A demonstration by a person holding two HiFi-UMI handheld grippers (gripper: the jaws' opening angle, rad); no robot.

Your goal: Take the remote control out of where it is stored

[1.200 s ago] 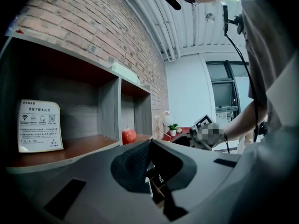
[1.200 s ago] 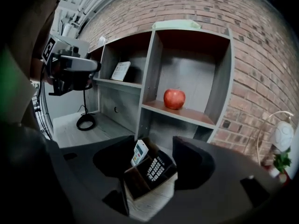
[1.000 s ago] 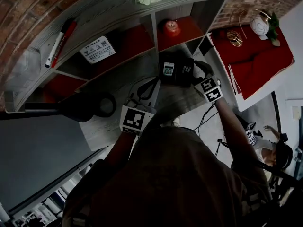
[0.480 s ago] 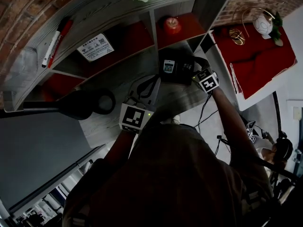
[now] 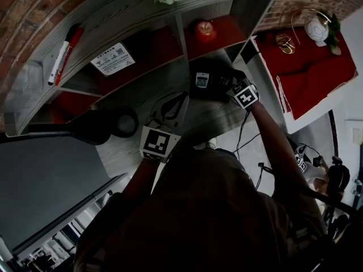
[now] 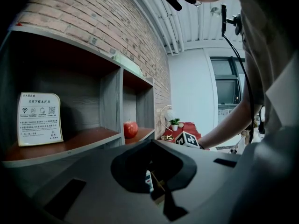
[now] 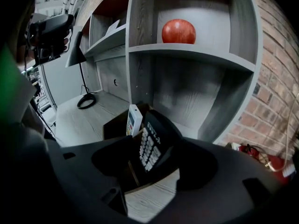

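Note:
A dark holder box point(image 5: 209, 89) stands on the desk under the shelf unit. A white remote point(image 5: 202, 80) and a black remote point(image 5: 222, 82) stand upright in it. In the right gripper view the black remote point(image 7: 152, 143), with white buttons, stands in the box between my jaws, and the white remote point(image 7: 133, 119) is just left of it. My right gripper point(image 5: 229, 85) is open around the black remote; I see no pad pressing on it. My left gripper point(image 5: 184, 97) rests on the desk short of the box, shut with nothing in it.
Red apple point(image 7: 178, 31) sits in the cubby above the box. A lamp base point(image 5: 122, 123) lies on the desk at left. A printed card point(image 5: 112, 59) leans in the middle cubby. Markers point(image 5: 62, 55) lie on the shelf top. A red-covered table point(image 5: 309, 67) stands at right.
My right gripper has moved forward to the holder box and now stands around the black remote. The left gripper has hardly shifted.

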